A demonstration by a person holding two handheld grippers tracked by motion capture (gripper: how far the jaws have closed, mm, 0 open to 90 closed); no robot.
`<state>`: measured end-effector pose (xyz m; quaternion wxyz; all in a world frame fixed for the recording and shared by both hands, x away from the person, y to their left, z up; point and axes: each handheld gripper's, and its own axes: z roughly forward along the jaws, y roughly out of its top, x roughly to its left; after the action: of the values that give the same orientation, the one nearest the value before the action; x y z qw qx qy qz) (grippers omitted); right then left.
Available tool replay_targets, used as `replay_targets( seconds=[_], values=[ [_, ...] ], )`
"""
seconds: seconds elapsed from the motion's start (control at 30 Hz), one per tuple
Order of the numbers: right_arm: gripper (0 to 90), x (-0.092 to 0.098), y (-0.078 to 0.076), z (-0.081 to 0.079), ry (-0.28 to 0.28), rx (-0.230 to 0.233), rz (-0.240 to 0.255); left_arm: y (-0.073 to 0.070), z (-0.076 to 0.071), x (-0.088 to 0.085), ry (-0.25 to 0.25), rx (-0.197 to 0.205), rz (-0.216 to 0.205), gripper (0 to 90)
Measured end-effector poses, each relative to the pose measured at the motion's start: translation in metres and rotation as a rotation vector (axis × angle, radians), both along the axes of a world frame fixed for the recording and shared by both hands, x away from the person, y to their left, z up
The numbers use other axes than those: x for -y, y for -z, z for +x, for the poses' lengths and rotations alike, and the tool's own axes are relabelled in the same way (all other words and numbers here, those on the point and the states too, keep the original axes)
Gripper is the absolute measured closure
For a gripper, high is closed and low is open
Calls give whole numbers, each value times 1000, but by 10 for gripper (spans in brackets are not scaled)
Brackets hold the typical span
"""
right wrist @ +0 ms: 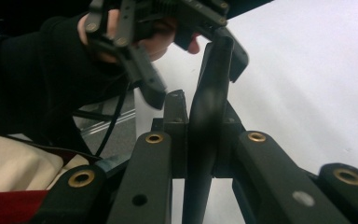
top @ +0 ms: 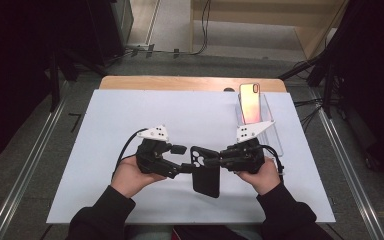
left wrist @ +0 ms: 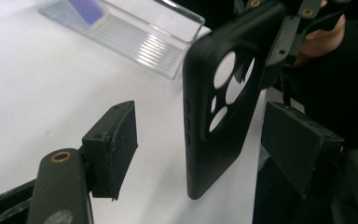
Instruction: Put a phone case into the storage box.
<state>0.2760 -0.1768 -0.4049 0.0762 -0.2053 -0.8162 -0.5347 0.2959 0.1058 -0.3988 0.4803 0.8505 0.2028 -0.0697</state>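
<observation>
Right hand-held gripper [top: 211, 161] clamps the black phone case [top: 205, 177] at frame centre; left hand-held gripper [top: 182, 158] released, jaws astride its edge; the case's lower end hides behind the right jaws.

Matte black phone case [top: 205, 172], black claws, white table mat [top: 130, 110], iridescent pink-orange phone [top: 250, 102], clear ribbed stand [left wrist: 142, 39]

No readable text, labels, brands or numbers anywhere: none on the black case [top: 205, 171], the phone [top: 250, 102], its clear stand [top: 270, 131] or the worktop [top: 130, 110].
</observation>
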Motion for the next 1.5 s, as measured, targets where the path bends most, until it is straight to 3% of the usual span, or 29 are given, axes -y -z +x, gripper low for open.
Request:
replay_targets(
  seconds=[0.2,0.63,0.93,1.1,1.5],
  values=[
    [780,-6,1,-2,-56,12,-6,0,4,-7,32,-12,-22,303],
    [781,-14,6,-1,-138,10,-15,5,8,-9,120,-42,-59,548],
    [781,-15,7,1,-128,18,-15,4,5,-10,144,-15,-69,700],
    [780,-14,7,1,-131,21,-7,4,4,-11,162,-4,-74,720],
    [754,-12,9,3,-111,15,-10,2,2,-11,176,-26,-56,771]
  ],
)
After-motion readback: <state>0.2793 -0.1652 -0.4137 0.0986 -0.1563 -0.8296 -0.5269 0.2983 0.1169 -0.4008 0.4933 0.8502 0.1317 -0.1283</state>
